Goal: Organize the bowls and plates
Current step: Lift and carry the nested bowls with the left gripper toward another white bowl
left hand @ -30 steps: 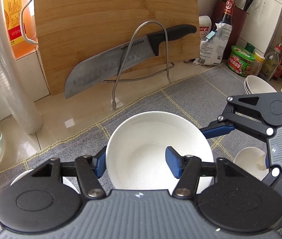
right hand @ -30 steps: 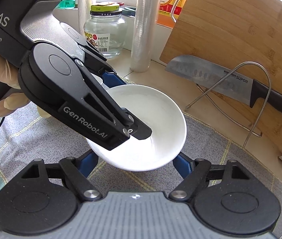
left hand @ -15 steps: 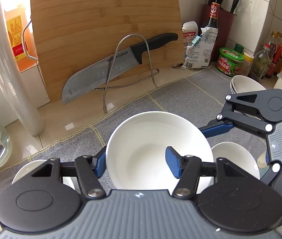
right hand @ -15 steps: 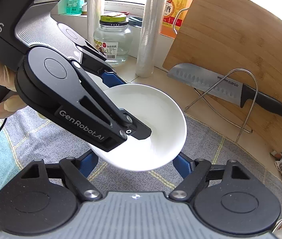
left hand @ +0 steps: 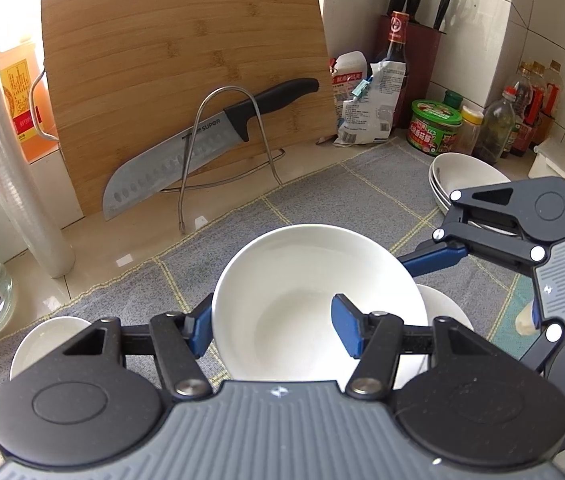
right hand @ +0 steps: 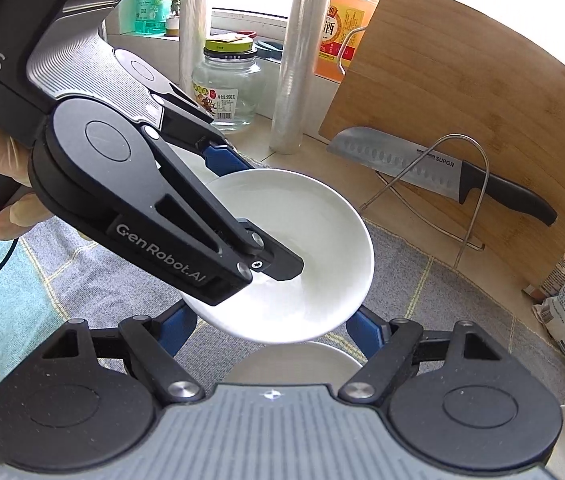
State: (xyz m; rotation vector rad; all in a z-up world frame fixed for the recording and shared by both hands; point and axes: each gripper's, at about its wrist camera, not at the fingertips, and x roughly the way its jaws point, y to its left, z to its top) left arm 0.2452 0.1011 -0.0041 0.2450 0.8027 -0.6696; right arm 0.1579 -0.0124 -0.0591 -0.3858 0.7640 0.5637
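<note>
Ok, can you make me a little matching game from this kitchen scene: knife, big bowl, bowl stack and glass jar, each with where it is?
Things:
1. knife
2. big bowl
3. bowl stack
4. glass jar

Places:
A. beside the film roll
B. gripped by the left claw
C. in the wire rack
D. near the bottles

Pairs: 1-C, 2-B, 3-D, 4-A

This is a home kitchen. A wooden cutting board [left hand: 186, 92] leans on the tiled wall [left hand: 554, 24], with a big knife [left hand: 202, 140], sauce bottles [left hand: 522, 116] and white bowls [left hand: 466, 176] nearby.
</note>
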